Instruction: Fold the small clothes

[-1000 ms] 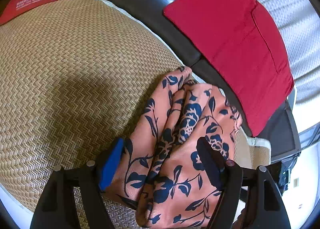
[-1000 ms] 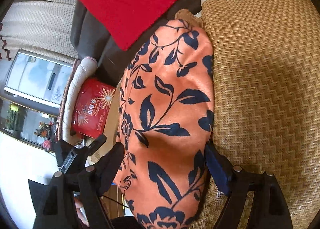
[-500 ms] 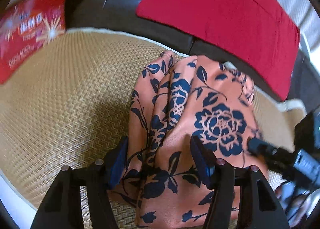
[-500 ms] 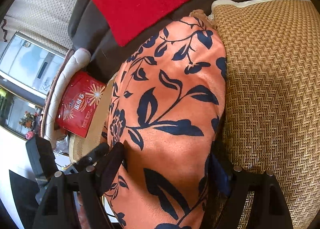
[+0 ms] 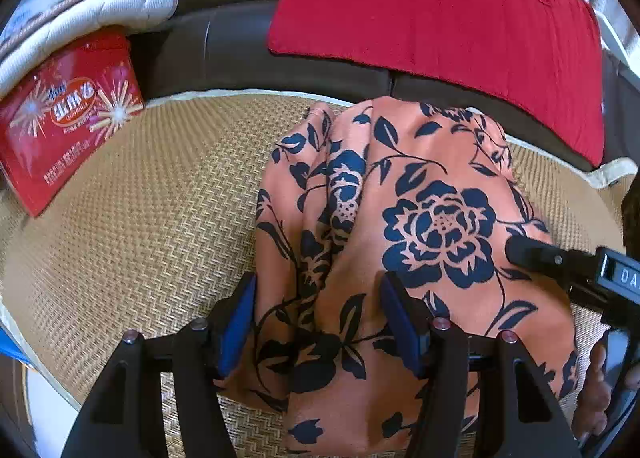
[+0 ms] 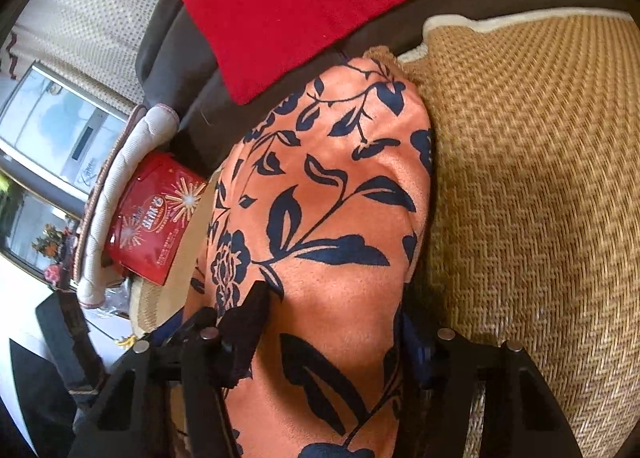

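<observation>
I am looking down the left gripper (image 5: pixel 318 322), and its blue pads are bracketing a bunched ridge of the orange floral garment (image 5: pixel 400 218); the jaws have been narrowing, and they look pressed onto the folds. On the other side, the right gripper (image 6: pixel 332 330) has just been closing too, with the same cloth filling its gap, though I am hedging on whether the far pad, mostly hidden, is truly biting. The garment is lying draped over the woven rattan cushion (image 5: pixel 140 218), hanging off its near edge. It is reading as thin, limp and a bit slick, so I am favouring holds at hems or corners. Beyond it are a red snack box (image 5: pixel 68 126) and a red cloth (image 5: pixel 440 6).
</observation>
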### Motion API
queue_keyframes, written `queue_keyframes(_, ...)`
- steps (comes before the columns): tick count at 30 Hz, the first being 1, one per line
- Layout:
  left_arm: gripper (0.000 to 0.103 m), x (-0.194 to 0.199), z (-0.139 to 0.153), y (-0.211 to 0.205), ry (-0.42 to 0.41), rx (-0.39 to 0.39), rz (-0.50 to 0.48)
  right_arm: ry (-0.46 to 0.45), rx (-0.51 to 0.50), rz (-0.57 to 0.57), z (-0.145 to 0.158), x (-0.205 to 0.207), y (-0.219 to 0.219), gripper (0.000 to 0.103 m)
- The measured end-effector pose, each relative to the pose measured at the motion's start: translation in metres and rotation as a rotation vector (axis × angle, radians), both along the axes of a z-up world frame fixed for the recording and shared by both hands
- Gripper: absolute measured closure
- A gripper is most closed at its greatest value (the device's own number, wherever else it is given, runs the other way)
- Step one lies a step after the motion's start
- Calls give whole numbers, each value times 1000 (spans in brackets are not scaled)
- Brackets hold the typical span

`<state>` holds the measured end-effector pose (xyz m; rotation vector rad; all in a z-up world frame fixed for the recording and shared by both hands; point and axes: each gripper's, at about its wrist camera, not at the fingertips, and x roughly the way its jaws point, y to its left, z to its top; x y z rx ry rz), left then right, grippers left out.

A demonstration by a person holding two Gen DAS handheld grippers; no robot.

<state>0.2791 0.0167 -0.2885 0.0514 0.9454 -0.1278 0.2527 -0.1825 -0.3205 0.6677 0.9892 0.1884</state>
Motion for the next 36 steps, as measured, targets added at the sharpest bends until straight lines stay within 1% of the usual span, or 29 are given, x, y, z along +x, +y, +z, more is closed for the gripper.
queue_keyframes(5, 40, -7, 6, 0, -9, 21, -4, -3, -29, 12, -1, 9, 5, 40)
queue_keyframes(11, 39, -6, 4, -4, -5, 36, -9, 13, -18, 10, -5, 13, 1, 30)
queue_keyframes(13, 37, -3, 1, -3, 7, 29, -8, 11, -23, 19, -4, 15, 4, 24)
queue_keyframes(14, 36, 0, -1, -1, 15, 21, -5, 8, -32, 26, -3, 16, 7, 24)
queue_keyframes(17, 35, 3, -4, 6, 45, -31, 5, -5, -70, 39, -1, 17, 13, 24)
queue_keyframes(18, 35, 5, -4, 9, 55, -58, 10, -9, -78, 39, -1, 16, 14, 26)
queue_keyframes(20, 37, 7, -4, 14, 64, -102, 14, -17, -89, 31, 0, 15, 15, 36)
queue_keyframes(21, 47, 7, -3, 16, 65, -124, 12, -25, -98, 27, 1, 15, 15, 44)
queue_keyframes(22, 62, 6, -2, 17, 63, -147, 8, -43, -100, 22, 4, 14, 15, 51)
queue_keyframes(23, 68, 4, 0, 17, 55, -165, 0, -61, -97, 19, 6, 12, 15, 54)
queue_keyframes(24, 78, 3, 2, 15, 49, -174, -8, -83, -99, 17, 11, 10, 15, 60)
queue_keyframes(25, 82, 0, 5, 12, 40, -180, -18, -107, -106, 14, 15, 8, 15, 63)
queue_keyframes(27, 86, -4, 9, 6, 28, -193, -40, -149, -113, 4, 25, 4, 14, 65)
queue_keyframes(28, 91, -6, 11, 2, 21, -195, -54, -168, -110, -2, 30, 2, 12, 66)
queue_keyframes(29, 92, -8, 12, -3, 15, -191, -68, -180, -107, -6, 34, 1, 11, 66)
queue_keyframes(31, 93, -12, 14, -14, 10, -182, -102, -202, -116, -10, 43, -4, 5, 67)
queue_keyframes(36, 93, -23, 17, -46, 17, -199, -177, -229, -147, -37, 65, -22, -18, 68)
